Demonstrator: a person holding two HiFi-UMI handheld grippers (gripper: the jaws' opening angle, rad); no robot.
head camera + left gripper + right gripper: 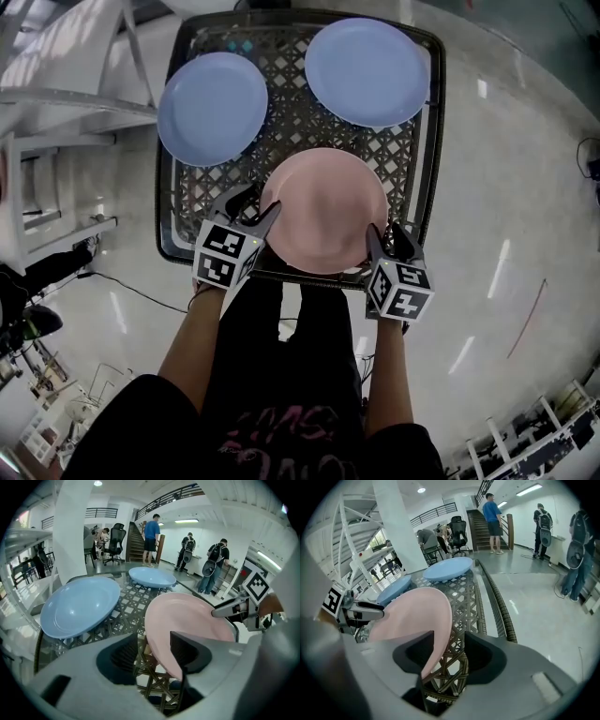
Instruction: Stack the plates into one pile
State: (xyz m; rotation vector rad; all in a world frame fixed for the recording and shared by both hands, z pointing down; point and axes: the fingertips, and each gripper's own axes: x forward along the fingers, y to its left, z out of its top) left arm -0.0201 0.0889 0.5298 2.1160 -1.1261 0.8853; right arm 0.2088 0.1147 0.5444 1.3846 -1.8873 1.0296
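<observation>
Head view, stock of one wicker table:

1. Pink plate [323,208]. It is round, so it has no long axis. It lies flat and face up at the middle of the table's near edge.
2. Blue plate [212,108]. It lies flat and face up at the far-left corner, with its rim reaching over the left edge.
3. Second blue plate [367,71]. It lies flat and face up at the far-right corner. All three plates lie apart and none is stacked.
4. Left gripper [255,202]. It points down at the pink plate's left rim with its jaws spread wide. The left gripper view shows the rim in the gap, not clamped.
5. Right gripper [389,232]. It is at the plate's right rim with its jaws likewise spread. The rim shows in the gap, not pinched.
6. Table [295,122]. It has a dark open-lattice woven top, square with rounded corners and a coiled rim.
7. Floor [506,187]. It is pale and glossy.
8. Room. A white pillar [70,531], a staircase [139,538], an office chair [115,535] and several standing people [151,529] are all well beyond the table's far edge.
</observation>
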